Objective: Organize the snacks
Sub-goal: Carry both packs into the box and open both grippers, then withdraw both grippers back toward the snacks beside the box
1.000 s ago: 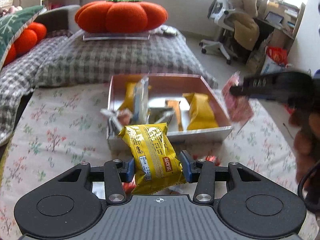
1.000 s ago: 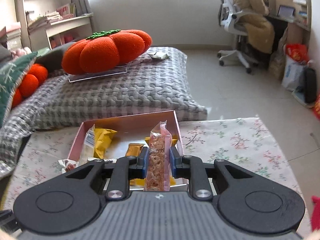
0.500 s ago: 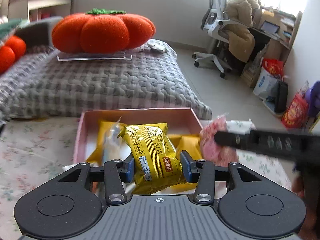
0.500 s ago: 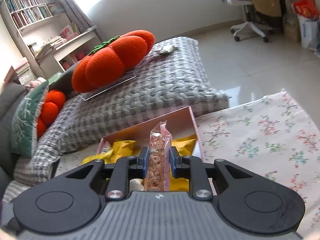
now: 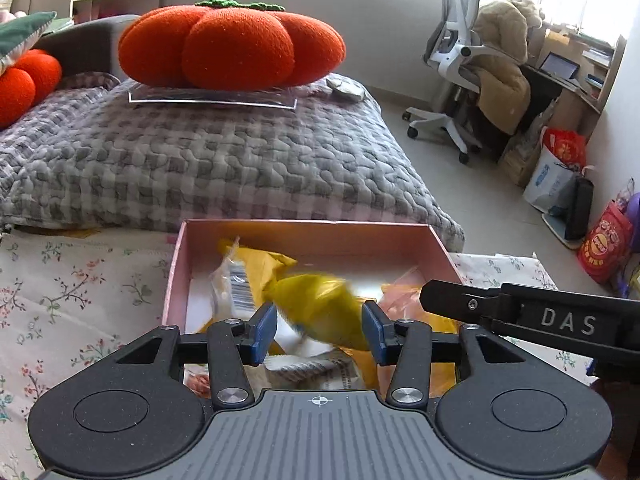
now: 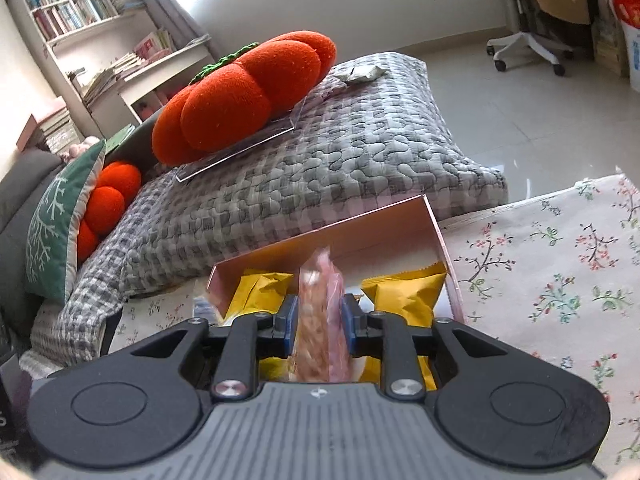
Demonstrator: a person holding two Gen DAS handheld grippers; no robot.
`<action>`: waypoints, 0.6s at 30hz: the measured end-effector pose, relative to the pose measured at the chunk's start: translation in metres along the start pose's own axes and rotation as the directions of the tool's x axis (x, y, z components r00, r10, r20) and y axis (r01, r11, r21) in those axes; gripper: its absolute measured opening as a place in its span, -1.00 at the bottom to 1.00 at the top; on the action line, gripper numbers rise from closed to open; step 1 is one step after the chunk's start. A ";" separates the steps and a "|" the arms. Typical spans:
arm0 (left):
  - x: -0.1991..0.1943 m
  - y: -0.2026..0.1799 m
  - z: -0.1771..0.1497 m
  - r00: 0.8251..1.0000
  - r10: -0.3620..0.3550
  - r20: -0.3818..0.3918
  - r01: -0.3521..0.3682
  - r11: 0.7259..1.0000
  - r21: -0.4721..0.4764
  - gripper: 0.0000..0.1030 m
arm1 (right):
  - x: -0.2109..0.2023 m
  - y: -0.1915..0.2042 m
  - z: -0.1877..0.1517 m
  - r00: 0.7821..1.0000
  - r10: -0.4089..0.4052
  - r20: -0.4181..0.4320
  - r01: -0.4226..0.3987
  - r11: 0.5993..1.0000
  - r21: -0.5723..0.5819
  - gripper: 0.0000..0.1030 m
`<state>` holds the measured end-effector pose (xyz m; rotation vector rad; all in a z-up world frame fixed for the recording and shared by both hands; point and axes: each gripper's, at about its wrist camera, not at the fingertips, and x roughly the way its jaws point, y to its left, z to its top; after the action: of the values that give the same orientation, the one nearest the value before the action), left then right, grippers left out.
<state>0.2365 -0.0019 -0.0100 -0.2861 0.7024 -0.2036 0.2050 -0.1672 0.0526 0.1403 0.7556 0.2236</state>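
Observation:
A pink box [image 5: 312, 236] on the flowered cloth holds several yellow and clear snack packets. My left gripper [image 5: 319, 326] is over the box's near edge with its jaws open; a blurred yellow packet [image 5: 320, 306] is between them, tilted and loose. My right gripper [image 6: 319, 322] is shut on a pink packet [image 6: 320, 312] of reddish snack, held upright over the pink box [image 6: 332, 232]. The right gripper also shows as a black bar in the left wrist view [image 5: 528, 316], at the box's right side.
A grey quilted cushion [image 5: 200, 160] with an orange pumpkin pillow [image 5: 232, 44] lies behind the box. An office chair [image 5: 460, 60] and bags [image 5: 560, 168] stand on the floor at the right. The flowered cloth [image 6: 560, 264] extends right of the box.
My left gripper has opened and the yellow packet has slipped out, tipping down toward the box. Both grippers have moved in over the box; the right one still holds the pink packet.

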 end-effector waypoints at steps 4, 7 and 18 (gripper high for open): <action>-0.006 -0.002 0.004 1.000 0.023 0.013 -0.023 0.999 0.033 -0.08 | 0.000 0.000 0.001 1.000 0.003 0.003 -0.003 1.000 0.014 -0.52; -0.013 -0.005 0.007 0.999 0.041 0.000 -0.041 0.998 0.039 -0.05 | -0.005 0.005 0.002 1.000 -0.001 0.002 0.001 1.000 -0.003 -0.52; -0.079 -0.013 -0.016 0.974 0.228 -0.001 -0.220 0.940 0.261 0.28 | -0.036 0.043 -0.017 0.995 -0.056 -0.083 0.048 0.994 -0.096 -0.48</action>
<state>0.1656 0.0046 0.0306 0.0489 0.7250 -0.0808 0.1612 -0.1344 0.0733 0.0217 0.8314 0.2163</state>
